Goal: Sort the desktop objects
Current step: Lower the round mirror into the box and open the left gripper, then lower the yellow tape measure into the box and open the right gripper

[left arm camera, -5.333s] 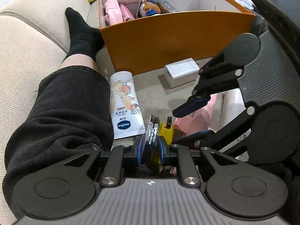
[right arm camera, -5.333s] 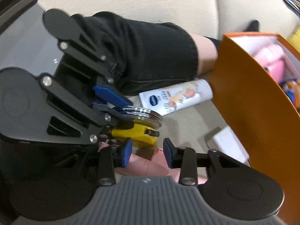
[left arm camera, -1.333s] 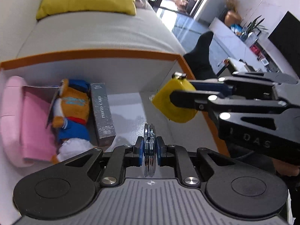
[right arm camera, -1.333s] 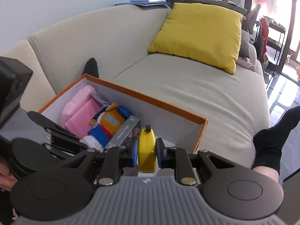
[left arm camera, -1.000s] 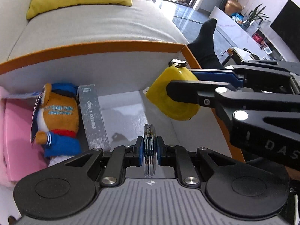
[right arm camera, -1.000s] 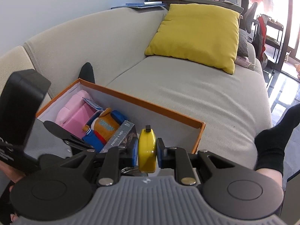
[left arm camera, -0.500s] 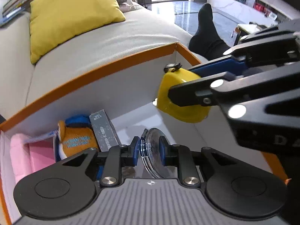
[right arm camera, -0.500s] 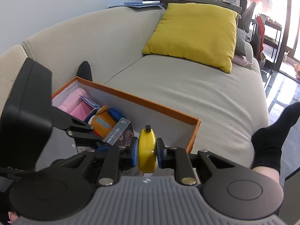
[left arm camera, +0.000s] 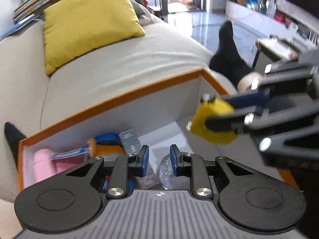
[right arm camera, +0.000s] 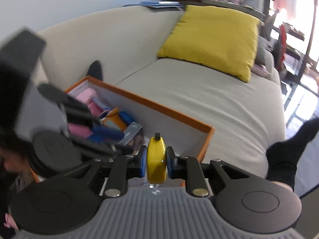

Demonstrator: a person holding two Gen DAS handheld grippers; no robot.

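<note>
The left gripper (left arm camera: 159, 163) tilts down over the orange box (left arm camera: 111, 101), jaws just opened, clear disc (left arm camera: 167, 172) released below. The right gripper (right arm camera: 156, 164) angles down, clamping a yellow tape measure (right arm camera: 156, 159).

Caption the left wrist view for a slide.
Left hand-held gripper, jaws just opened, above a clear round case in the orange box; right hand-held gripper holds a yellow tape measure.

Black two-finger grippers with blue pads, and black socks

The left gripper (left arm camera: 159, 160) and right gripper (right arm camera: 156, 162) match: black linkage arms on round black hubs, silver screws at the pivots, blue pads (left arm camera: 144, 160) on the fingertips, and a grey ribbed housing (left arm camera: 159, 213) bearing a small white mark. The person wears black socks (right arm camera: 287, 155).
</note>
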